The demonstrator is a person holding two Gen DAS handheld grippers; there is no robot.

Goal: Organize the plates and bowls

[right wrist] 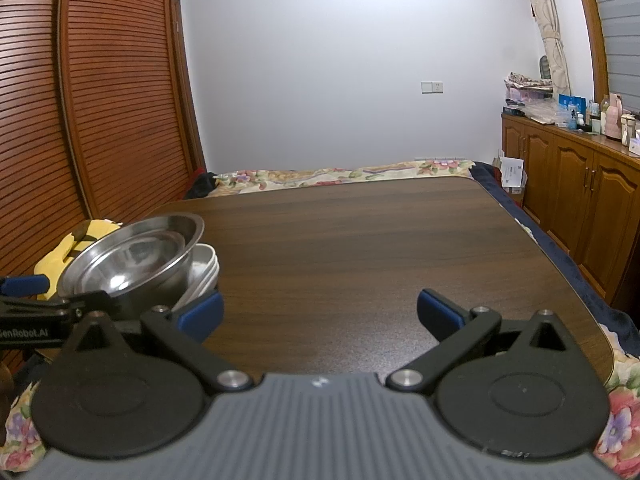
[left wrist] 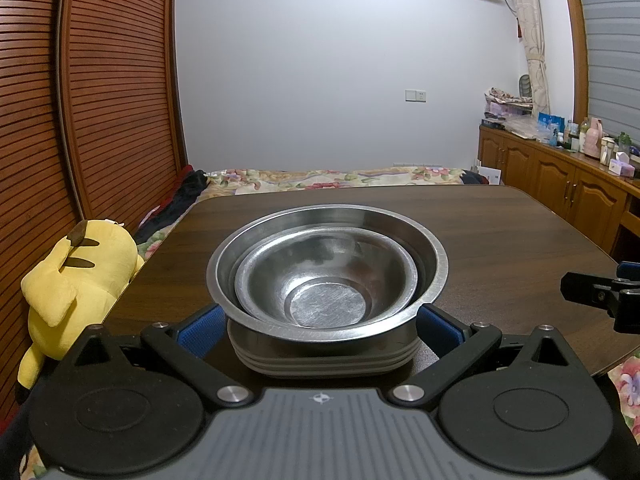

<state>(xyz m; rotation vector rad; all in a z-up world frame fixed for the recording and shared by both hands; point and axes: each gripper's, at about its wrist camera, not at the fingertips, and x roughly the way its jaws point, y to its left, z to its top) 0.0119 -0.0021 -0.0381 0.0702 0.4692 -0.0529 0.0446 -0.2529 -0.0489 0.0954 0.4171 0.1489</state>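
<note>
A small steel bowl (left wrist: pixel 320 276) sits nested inside a larger steel bowl (left wrist: pixel 434 256), and both rest on a stack of grey plates (left wrist: pixel 324 362) on the dark wooden table (left wrist: pixel 500 232). My left gripper (left wrist: pixel 320 320) is open, its blue pads on either side of the stack, not touching. In the right wrist view the same bowls (right wrist: pixel 132 256) and plates (right wrist: pixel 206 272) stand at the left. My right gripper (right wrist: pixel 320 312) is open and empty over bare table (right wrist: pixel 360 240), to the right of the stack.
A yellow plush toy (left wrist: pixel 76 280) lies off the table's left edge. A bed with a floral cover (left wrist: pixel 320 178) lies beyond the far edge. Wooden cabinets (left wrist: pixel 560 180) with clutter stand at the right, louvred wardrobe doors (left wrist: pixel 100 100) at the left.
</note>
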